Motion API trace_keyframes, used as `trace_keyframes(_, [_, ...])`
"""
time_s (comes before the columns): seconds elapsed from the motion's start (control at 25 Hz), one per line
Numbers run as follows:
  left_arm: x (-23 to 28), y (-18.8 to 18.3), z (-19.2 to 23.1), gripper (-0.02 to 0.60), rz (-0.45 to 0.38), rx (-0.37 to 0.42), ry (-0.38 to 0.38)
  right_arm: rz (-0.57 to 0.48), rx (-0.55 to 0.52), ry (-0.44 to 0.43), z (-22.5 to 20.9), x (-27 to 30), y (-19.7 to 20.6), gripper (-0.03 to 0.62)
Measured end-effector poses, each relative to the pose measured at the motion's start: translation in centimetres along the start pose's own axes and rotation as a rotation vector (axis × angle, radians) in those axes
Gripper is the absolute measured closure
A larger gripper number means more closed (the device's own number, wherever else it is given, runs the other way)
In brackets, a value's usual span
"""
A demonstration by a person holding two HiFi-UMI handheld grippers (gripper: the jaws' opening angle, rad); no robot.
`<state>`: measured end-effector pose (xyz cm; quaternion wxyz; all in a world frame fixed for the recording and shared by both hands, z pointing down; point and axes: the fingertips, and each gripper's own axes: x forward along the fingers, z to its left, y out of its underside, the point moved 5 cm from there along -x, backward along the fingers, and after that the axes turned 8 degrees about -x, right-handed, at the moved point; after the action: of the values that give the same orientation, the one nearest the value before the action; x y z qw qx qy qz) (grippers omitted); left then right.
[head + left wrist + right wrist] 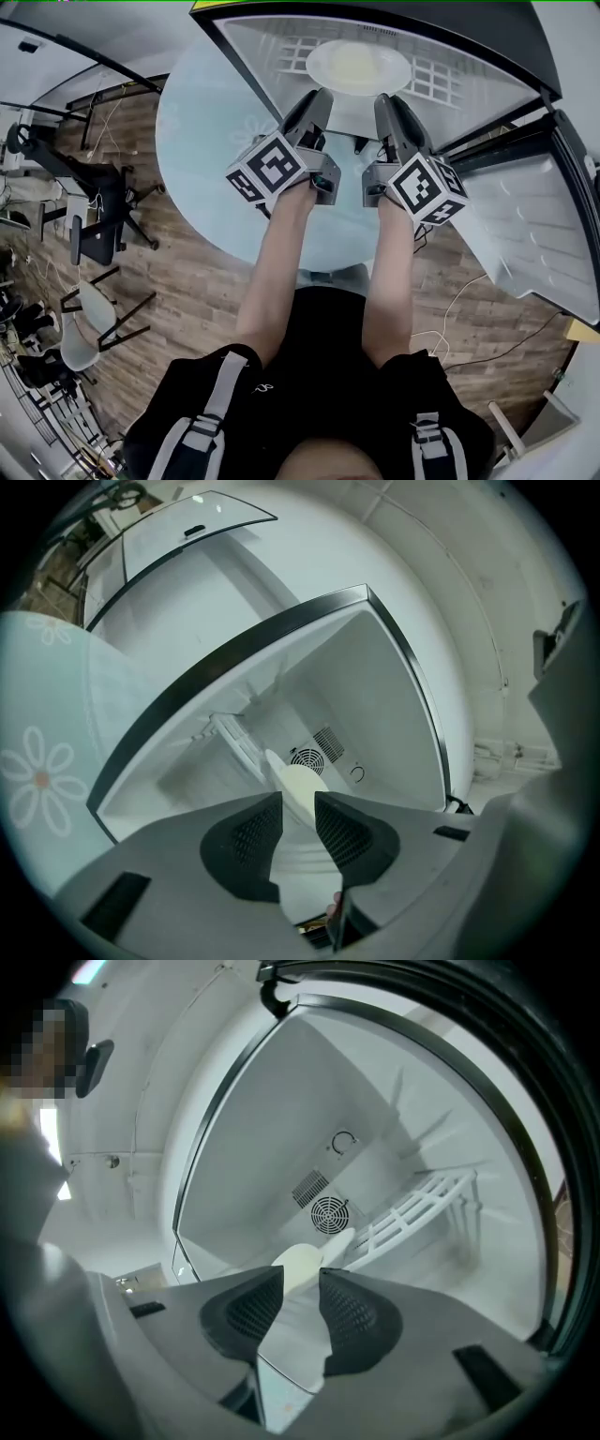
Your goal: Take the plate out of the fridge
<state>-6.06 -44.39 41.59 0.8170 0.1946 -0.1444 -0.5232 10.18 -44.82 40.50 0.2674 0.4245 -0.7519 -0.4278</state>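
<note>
Plate (357,66) just beyond left gripper (322,97).

You see the plate (357,66), round and pale cream, with nothing on it. It lies flat inside the fridge (253,42), midway between the side walls and close to the back wall. The fridge door (539,220) stands wide open.

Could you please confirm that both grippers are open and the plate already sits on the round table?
Not quite: the plate lies inside the fridge, not on the round table, as the head view shows. The left gripper and right gripper are indeed open.
</note>
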Motion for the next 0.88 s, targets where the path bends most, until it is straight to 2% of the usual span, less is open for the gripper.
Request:
trace_keyframes(0.12, [0.7, -0.1, -0.3, 0.449, -0.002, -0.067, 0.051, -0.013, 0.039, -0.012, -0.2, 0.4, 0.0, 0.470])
trace_keyframes(0.44, [2.4, -0.1, 0.1, 0.449, 0.001, -0.098, 0.041, -0.027, 0.163, -0.026, -0.6, 1.3, -0.2, 0.471])
trace_keyframes(0.64, [3.0, -0.2, 0.3, 0.477, 0.014, -0.118, 0.045, -0.045, 0.374, -0.059, -0.3, 2.1, 0.6, 0.486])
trace_keyframes(0.68, [3.1, -0.2, 0.3, 0.480, 0.016, -0.117, 0.042, -0.042, 0.380, -0.060, -0.2, 2.2, 0.7, 0.525])
trace_keyframes(0.88, [3.0, -0.1, 0.1, 0.485, 0.032, -0.091, 0.026, -0.055, 0.385, -0.042, -0.1, 2.3, 0.7, 0.528])
